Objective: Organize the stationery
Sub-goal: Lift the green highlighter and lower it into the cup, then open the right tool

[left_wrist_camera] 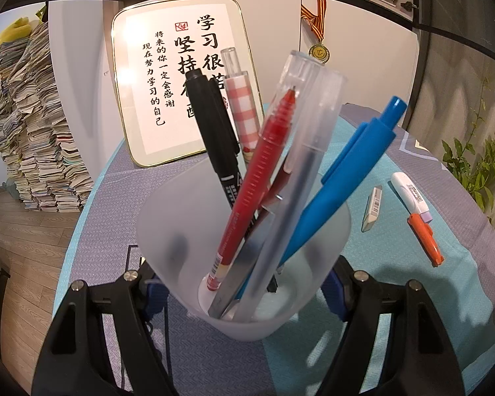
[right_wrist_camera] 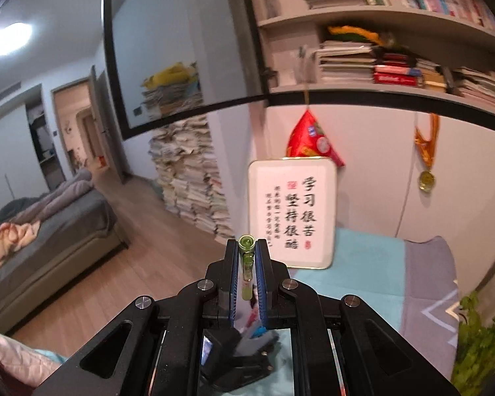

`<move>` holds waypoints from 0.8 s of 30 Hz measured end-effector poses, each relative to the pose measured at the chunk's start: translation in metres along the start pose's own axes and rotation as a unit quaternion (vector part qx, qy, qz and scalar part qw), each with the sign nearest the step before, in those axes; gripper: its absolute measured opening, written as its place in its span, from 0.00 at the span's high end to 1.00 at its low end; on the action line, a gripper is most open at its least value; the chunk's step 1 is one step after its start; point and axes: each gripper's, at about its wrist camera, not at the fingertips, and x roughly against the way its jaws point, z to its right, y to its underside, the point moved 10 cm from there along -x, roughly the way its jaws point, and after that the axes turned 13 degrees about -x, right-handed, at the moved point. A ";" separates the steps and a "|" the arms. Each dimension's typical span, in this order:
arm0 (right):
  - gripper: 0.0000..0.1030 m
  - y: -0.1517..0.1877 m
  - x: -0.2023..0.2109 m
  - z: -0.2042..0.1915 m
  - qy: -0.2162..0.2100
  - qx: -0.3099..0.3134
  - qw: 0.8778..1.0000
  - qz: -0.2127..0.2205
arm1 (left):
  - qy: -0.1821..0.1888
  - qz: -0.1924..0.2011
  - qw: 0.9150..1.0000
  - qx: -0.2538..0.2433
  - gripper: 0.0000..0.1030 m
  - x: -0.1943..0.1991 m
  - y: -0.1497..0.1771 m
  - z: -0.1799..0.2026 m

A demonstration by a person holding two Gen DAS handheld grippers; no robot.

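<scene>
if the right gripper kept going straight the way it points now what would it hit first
Probably the framed calligraphy sign propped at the table's far edge, directly beyond the right gripper and its green pen; depth is unclear.

Both tools are matte black plastic. On the left gripper, two broad arms carry teardrop-shaped cut-outs and round silver screw heads at the pivots nearest the frosted cup; blue pads line the inner faces of the fingers beside the cup, and a thin dark cable runs down under its left side. The right gripper has the same black linkage with four silver screws, slim fingers faced with blue pads, and teardrop openings in its outer arms.
</scene>
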 end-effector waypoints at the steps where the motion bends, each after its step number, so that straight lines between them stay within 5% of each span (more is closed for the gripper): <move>1: 0.90 0.001 -0.007 -0.002 0.000 0.003 1.000 -0.007 | 0.000 0.000 1.000 0.000 0.27 0.000 0.000 0.000; 13: 0.90 0.051 -0.091 0.009 0.025 0.005 0.993 -0.118 | 0.000 0.000 1.000 0.000 0.27 0.000 0.000 0.000; 24: 0.90 0.067 -0.114 0.019 0.030 -0.011 0.987 -0.158 | 0.000 0.000 1.000 0.000 0.27 0.000 0.000 0.000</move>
